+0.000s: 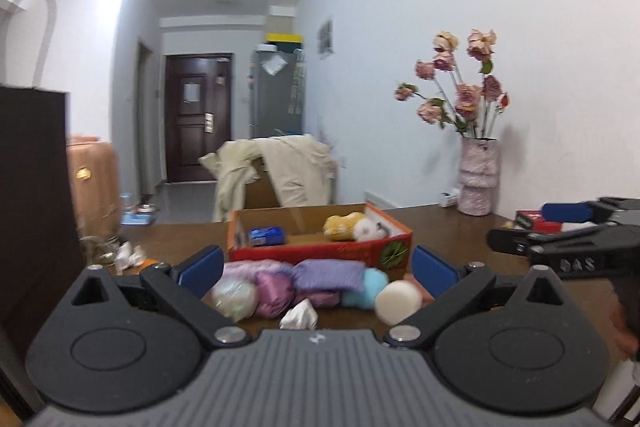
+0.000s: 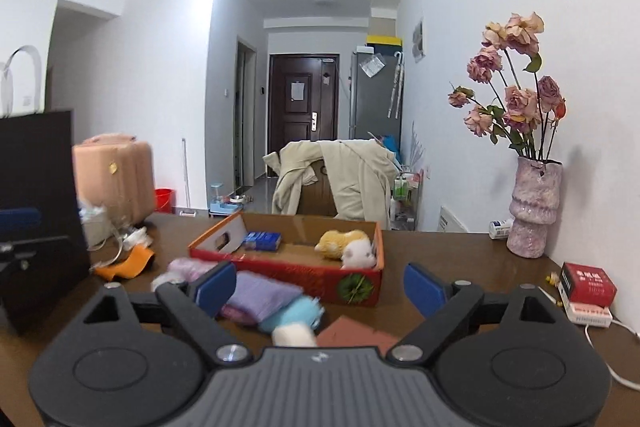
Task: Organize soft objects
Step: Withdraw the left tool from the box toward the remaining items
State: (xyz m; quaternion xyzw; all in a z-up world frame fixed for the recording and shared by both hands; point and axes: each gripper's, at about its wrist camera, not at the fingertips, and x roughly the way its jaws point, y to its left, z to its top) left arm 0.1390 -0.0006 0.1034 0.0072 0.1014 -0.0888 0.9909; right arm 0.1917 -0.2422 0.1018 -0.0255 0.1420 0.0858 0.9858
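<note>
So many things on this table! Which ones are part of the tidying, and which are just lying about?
Part of the job:
cardboard box
yellow plush toy
purple cloth
light blue puff
white puff
left tongs and right tongs, both open

Just lying about:
flower vase
small red box
orange cloth

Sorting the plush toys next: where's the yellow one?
The yellow plush toy lies inside the red cardboard box, at its right end, touching the white plush.
</note>
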